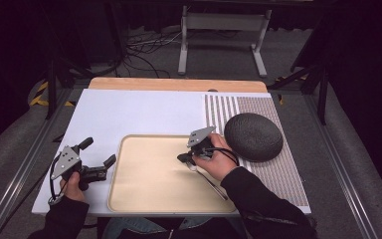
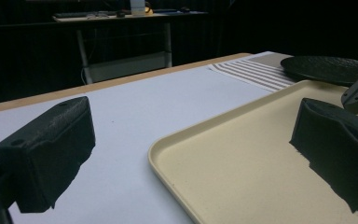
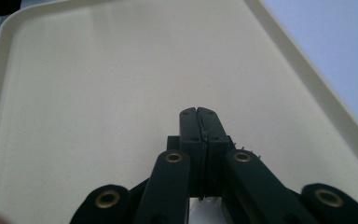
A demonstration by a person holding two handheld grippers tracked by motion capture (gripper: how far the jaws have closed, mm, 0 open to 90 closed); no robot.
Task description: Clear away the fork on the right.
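A person holds two grippers over a white bench [image 1: 129,112]. The left gripper [image 1: 99,160], fingers spread, hovers beside an empty cream tray [image 1: 151,172]. The right gripper [image 1: 185,158], fingers pressed together, hovers above it. A dark domed object [image 1: 253,136] sits right of the tray. Nothing appears loaded yet.

Cream tray [image 1: 144,199], white tabletop [image 1: 129,112], brown-striped mat [image 1: 278,174], dark speckled dome [image 1: 253,136], black claws.
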